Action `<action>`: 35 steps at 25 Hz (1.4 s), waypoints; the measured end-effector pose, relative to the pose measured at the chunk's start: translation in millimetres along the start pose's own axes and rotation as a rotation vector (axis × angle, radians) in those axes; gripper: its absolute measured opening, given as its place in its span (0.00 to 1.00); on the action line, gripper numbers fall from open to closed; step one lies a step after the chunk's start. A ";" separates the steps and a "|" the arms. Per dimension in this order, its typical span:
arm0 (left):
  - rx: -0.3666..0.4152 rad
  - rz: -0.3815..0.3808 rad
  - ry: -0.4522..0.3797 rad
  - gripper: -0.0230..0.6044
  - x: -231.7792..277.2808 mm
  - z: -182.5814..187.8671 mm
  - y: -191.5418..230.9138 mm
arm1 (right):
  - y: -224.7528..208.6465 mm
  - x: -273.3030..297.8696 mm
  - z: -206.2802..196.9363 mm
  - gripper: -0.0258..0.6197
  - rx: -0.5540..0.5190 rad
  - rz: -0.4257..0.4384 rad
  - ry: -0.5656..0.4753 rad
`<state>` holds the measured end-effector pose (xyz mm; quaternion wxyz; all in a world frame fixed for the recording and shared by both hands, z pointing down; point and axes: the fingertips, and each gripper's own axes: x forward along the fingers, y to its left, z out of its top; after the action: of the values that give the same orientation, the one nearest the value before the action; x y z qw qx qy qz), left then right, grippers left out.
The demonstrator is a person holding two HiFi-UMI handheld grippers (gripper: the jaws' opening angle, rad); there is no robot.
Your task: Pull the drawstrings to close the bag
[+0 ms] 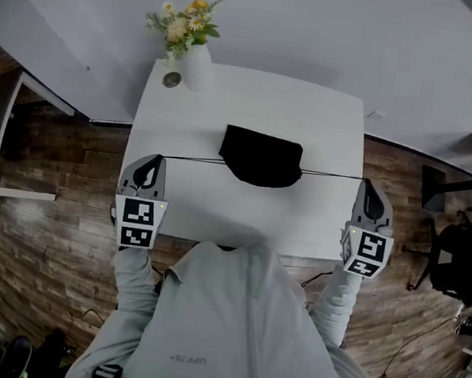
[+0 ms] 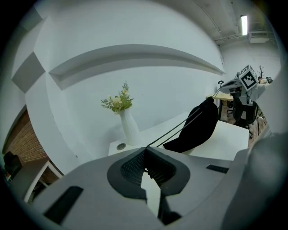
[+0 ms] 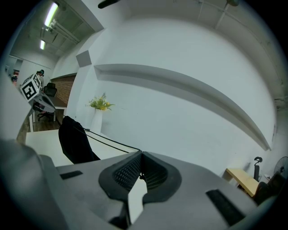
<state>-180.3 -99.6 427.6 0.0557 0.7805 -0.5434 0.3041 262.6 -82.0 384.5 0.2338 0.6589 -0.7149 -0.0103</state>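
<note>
Head view puts the left tool (image 1: 149, 160) at the worktop's (image 1: 217, 211) left edge, with the meeting of its tips hidden under its own body. The left gripper view shows that tool (image 2: 145, 148) clamped on the left cord (image 2: 173, 130), two taut strands. The vase (image 1: 197, 67) at the far left corner holds flowers (image 1: 185, 21). The black bag (image 1: 261, 156) sits mid-worktop between the tools. Its contents cannot be seen, nor whether its mouth is fully drawn. The right cord (image 1: 330, 175) runs taut to the right tool (image 1: 369, 186), whose own view shows its jaws pinched on that cord.
</note>
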 end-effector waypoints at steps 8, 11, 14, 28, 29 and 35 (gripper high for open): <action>0.010 0.010 0.019 0.08 0.8 -7.3 4.4 | -5.5 -0.9 -7.2 0.08 0.012 -0.007 0.014; 0.007 0.012 0.024 0.08 1.7 -9.3 5.5 | -7.7 -1.2 -10.4 0.08 0.019 -0.010 0.019; 0.006 0.012 0.030 0.08 1.7 -10.6 6.8 | -9.4 -1.4 -11.8 0.08 0.020 -0.013 0.023; 0.018 0.010 0.043 0.08 2.5 -14.6 9.4 | -15.0 -3.0 -19.0 0.08 0.030 -0.033 0.040; 0.018 0.010 0.043 0.08 2.8 -14.4 9.8 | -15.2 -2.9 -18.9 0.08 0.030 -0.034 0.040; 0.021 0.004 0.041 0.08 3.9 -14.7 8.9 | -16.2 -3.8 -20.4 0.08 0.039 -0.031 0.036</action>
<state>-193.4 -100.3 439.4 0.0584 0.7736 -0.5404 0.3258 285.0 -74.6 396.2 0.2336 0.6743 -0.7004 0.0119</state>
